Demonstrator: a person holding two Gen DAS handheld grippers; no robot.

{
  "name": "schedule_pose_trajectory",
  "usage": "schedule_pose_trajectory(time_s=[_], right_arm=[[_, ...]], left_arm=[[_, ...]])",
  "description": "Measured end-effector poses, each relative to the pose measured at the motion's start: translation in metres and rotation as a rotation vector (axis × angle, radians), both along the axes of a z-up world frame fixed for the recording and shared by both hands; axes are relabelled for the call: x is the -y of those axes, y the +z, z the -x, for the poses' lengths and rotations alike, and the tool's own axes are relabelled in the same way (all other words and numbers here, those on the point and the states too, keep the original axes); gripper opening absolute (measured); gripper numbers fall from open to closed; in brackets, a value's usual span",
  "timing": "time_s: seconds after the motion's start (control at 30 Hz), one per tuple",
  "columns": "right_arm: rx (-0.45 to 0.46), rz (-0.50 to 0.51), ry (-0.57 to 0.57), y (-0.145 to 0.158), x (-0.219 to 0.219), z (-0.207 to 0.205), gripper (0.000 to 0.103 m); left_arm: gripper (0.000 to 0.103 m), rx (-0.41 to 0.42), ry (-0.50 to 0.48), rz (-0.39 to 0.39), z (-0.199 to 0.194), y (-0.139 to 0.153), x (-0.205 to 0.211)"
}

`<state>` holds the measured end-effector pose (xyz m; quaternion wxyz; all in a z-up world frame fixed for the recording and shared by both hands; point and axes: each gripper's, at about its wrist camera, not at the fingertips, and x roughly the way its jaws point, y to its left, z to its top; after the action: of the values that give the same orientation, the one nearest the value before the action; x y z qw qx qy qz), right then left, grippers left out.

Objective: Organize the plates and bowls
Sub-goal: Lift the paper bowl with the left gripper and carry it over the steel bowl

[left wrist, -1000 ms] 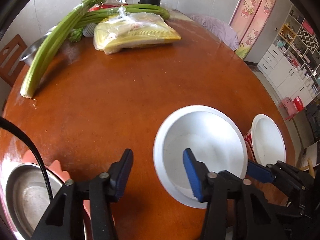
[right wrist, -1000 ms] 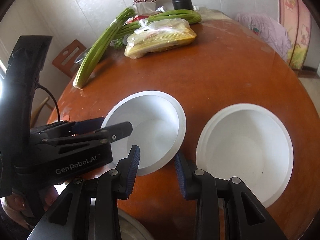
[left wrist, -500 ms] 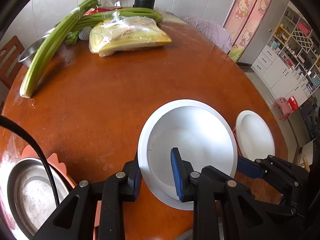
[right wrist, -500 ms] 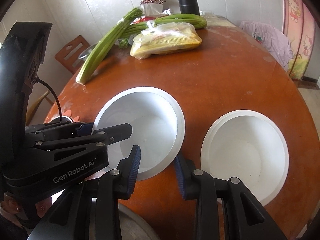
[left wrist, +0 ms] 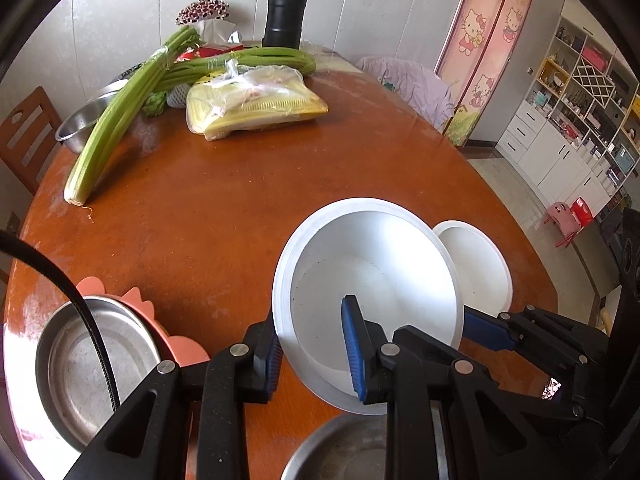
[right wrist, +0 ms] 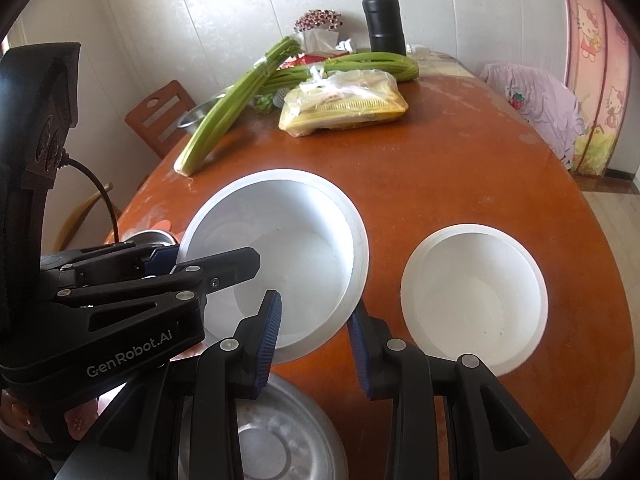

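A large white bowl (left wrist: 372, 272) hangs tilted just above the brown round table (left wrist: 240, 208). My left gripper (left wrist: 312, 320) is shut on its near left rim, one blue pad inside and one outside. In the right wrist view the same bowl (right wrist: 296, 248) has my right gripper (right wrist: 314, 312) shut on its near rim, with the wall between the pads. A smaller white bowl (right wrist: 474, 292) rests on the table to the right of it, partly hidden behind the big bowl's rim in the left wrist view (left wrist: 476, 264).
A steel bowl (left wrist: 92, 364) sits on a pink mat at the near left. A second steel dish (right wrist: 280, 440) lies below the grippers. Celery (left wrist: 120, 120), a yellow bagged pack (left wrist: 252, 104), a black flask (left wrist: 285, 16) and another steel bowl (left wrist: 80, 124) crowd the far side.
The left jaws, open a second ago, have closed on the large bowl's rim. Both grippers have since risen with the bowl, which now overlaps the smaller bowl.
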<state>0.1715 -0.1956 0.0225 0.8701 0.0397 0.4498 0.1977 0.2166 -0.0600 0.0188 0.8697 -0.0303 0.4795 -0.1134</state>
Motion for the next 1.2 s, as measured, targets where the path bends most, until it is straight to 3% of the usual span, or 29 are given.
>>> schedule_pose_trajectory(time_s=[0.67,1.2], right_arm=[[0.082,-0.007,0.038,0.021,0.007,0.059,0.035],[0.109,0.005,0.068,0.018,0.014,0.100,0.035]], left_arm=[[0.027,0.070,0.021,-0.004,0.064,0.022,0.007],[0.028,0.081,0.026,0.011,0.102,0.014,0.015]])
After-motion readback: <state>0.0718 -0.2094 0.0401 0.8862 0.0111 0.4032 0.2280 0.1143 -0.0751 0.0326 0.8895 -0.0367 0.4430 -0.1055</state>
